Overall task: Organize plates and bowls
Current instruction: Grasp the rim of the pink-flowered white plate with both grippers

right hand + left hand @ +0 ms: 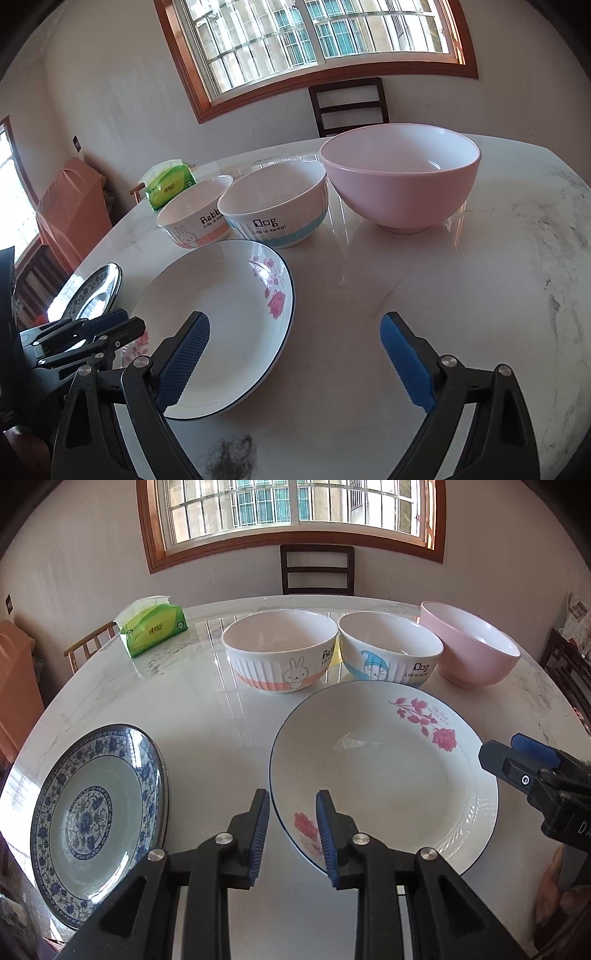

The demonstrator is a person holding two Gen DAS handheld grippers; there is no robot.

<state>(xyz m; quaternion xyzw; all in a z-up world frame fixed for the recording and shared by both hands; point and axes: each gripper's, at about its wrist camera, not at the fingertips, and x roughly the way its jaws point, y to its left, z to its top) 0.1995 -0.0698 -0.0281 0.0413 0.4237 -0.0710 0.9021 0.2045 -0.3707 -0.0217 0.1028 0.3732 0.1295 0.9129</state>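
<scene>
the left tool [291,823], jaws narrowed with a gap and pinching nothing, straddles the near left rim of the rose plate [384,775] on the surface [207,716]. the right tool [295,354] hangs spread wide and empty. next it likely must pinch that rim.

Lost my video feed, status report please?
Left gripper narrowly open at rose plate near rim, no grip. Right gripper wide open, empty. Three bowls behind, blue plate left; nothing blocking.
</scene>
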